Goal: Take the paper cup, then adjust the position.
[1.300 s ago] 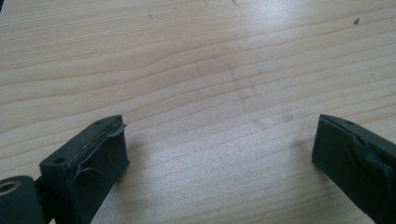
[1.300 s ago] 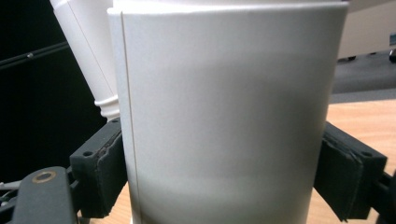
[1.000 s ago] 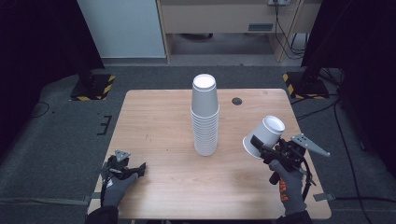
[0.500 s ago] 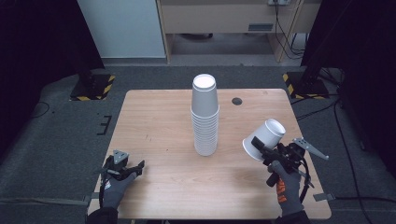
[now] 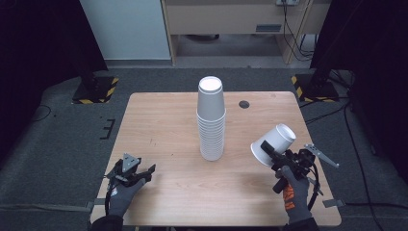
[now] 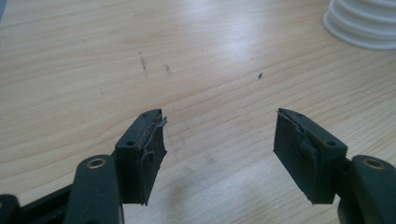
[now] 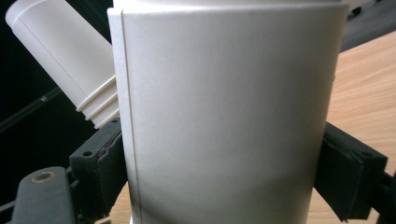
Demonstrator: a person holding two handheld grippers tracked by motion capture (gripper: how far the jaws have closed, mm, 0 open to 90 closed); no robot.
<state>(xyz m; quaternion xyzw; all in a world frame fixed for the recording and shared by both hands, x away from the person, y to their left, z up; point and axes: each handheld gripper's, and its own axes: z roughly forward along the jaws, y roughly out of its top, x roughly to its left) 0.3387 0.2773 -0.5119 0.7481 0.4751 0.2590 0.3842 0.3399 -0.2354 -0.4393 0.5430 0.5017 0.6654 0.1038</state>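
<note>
A tall stack of white paper cups (image 5: 211,119) stands upside down at the table's middle. My right gripper (image 5: 270,152) is shut on a single white cup (image 5: 273,144), held tilted above the table's right side. In the right gripper view that cup (image 7: 224,112) sits between both pads (image 7: 103,170), with the stack (image 7: 63,60) behind it at the upper left. My left gripper (image 5: 139,172) rests low near the front left edge, open and holding nothing. In the left gripper view its jaws (image 6: 219,140) stand wide apart over bare wood, and the stack's base (image 6: 362,23) shows at the top right.
The wooden table (image 5: 163,125) has a small dark round grommet (image 5: 244,104) near its far right. Yellow-black striped stand feet (image 5: 94,90) sit on the floor beyond the table's far corners. A cabinet and cables lie further back.
My right gripper has drifted slightly toward the front with the cup still in it. The left gripper has stayed in place.
</note>
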